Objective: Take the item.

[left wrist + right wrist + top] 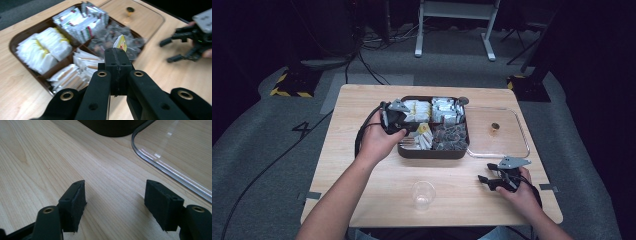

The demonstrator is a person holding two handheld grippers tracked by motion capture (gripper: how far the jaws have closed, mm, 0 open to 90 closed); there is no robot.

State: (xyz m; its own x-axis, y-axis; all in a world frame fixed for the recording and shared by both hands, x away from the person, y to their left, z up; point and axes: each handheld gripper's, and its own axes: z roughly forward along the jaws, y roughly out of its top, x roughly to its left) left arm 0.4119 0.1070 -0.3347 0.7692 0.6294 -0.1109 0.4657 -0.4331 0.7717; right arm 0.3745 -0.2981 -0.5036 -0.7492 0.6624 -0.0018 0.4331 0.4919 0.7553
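- While the person leans over the wooden table [362, 190], the left gripper [117, 56] hangs over the dark tray [432, 152], its jaws pressed together on a small yellow-and-white sachet [120, 43].
- That sachet sticks up from the jaw tips, held above the tray's near compartments; in the high view it shows as a pale yellow spot [424, 128] just past the left hand [379, 142].
- Four compartments divide the tray: white packets with yellow marks [42, 48] at the far left, silvery packets with red and green print [80, 23] at the far right, long paper-wrapped sticks [72, 72] at the near left, and dark items in clear wrap [110, 41] at the near right.
- Just right of the tray, a clear lid [522, 135] lies flat on the table, with a small gold knob [495, 127] at its middle.
- Near the table's right front, the right gripper [492, 177] rests low by the table in the right hand [522, 192], its jaws spread wide and gripping nothing.
- From that gripper's own camera, both jaws stand apart over bare wood, with the lid's rounded corner [160, 162] just ahead and to one side.
- A clear plastic cup [423, 195] stands upright at the front middle of the table, well apart from both grippers.
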